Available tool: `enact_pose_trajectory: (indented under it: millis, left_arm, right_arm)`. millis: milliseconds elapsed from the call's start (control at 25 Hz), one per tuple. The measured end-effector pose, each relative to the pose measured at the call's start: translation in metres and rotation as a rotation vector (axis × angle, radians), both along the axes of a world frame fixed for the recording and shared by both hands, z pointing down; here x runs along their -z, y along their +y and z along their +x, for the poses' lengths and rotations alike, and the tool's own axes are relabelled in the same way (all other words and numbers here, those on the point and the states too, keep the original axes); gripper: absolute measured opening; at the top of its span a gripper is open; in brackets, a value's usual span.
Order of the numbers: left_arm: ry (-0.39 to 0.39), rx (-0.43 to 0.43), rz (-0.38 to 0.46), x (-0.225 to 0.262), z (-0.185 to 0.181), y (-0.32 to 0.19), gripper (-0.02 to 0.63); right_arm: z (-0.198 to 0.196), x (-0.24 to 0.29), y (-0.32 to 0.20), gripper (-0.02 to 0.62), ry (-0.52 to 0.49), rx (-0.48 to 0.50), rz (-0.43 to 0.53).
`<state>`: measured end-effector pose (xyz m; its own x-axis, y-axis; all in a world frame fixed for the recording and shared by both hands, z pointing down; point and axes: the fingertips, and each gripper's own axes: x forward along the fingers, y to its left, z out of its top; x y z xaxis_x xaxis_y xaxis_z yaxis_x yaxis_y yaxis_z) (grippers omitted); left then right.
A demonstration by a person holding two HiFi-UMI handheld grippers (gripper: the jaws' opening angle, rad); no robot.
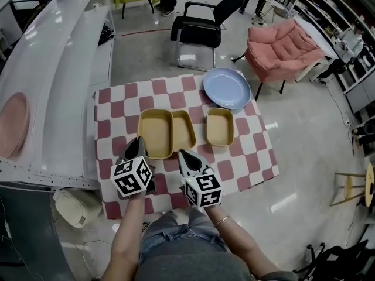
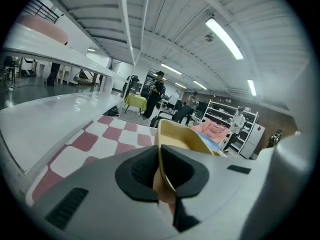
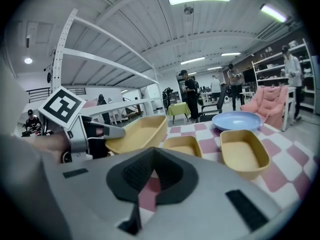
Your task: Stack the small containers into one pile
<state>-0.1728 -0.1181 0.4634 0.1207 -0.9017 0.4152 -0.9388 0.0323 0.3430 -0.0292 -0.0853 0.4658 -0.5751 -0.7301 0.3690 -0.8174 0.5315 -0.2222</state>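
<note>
The checkered table (image 1: 249, 157) bears a blue plate (image 1: 227, 88); nearer lie the centre container (image 1: 184, 130) and right container (image 1: 220, 126).

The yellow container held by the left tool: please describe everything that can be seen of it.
The yellow container is a shallow rectangular tub with rounded corners and a thin rim, plastic by its look, and empty. The left tool is shut on its near rim, one pad inside the wall, one outside. The right gripper view shows it raised off the checked cloth and tilted. In the head view its right edge covers part of the middle container; whether they touch cannot be told.
</note>
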Motion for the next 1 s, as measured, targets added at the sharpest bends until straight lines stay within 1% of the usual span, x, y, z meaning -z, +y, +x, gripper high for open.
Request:
enact_pose_trajectory:
  millis: [360,560,760,1000]
  left_arm:
    - [0.021,-0.089,0.024,0.013,0.109,-0.032,0.029]
    - [0.054,-0.116,0.018,0.01,0.164,-0.051,0.029]
    - [0.064,-0.119,-0.001,0.003,0.201,-0.065,0.029]
    - [0.062,-0.131,-0.028,-0.014,0.23,-0.081,0.029]
  right_arm:
    - [0.1,-0.003,-0.014,0.011,0.006,-0.087,-0.012]
    - [0.151,-0.006,-0.025,0.011,0.01,-0.128,-0.014]
    - [0.189,-0.009,-0.039,0.011,0.013,-0.146,-0.015]
    - [0.218,-0.019,-0.056,0.011,0.016,-0.167,-0.036]
